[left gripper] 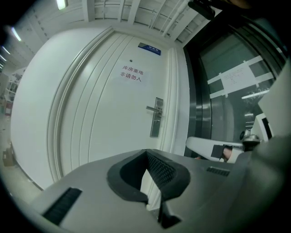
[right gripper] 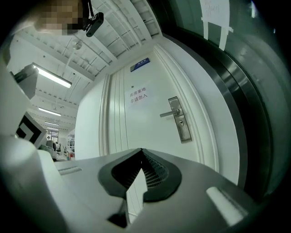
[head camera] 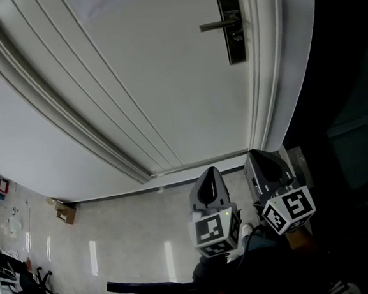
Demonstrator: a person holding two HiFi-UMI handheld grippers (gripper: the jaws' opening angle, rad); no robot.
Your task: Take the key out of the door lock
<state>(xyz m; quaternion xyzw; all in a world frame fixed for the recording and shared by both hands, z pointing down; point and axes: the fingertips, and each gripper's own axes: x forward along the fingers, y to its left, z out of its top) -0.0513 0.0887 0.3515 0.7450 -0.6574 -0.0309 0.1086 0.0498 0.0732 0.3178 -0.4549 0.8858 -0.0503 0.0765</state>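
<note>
My left gripper [head camera: 208, 177] and right gripper [head camera: 262, 159] side by side, jaws pressed together, empty, well apart from the door lock [head camera: 229, 22]

Office interior: white door [head camera: 133, 83] with posted notice [left gripper: 132, 74], ceiling strip lights [right gripper: 52, 76], swivel chairs [head camera: 36, 284], glossy floor [head camera: 134, 237].

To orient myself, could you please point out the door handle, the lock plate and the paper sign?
door handle [head camera: 218, 25]: head view, middle of the lever.
lock plate [head camera: 236, 52]: head view, lower part of the plate.
paper sign [left gripper: 132, 75]: left gripper view, centre of the sheet.
</note>
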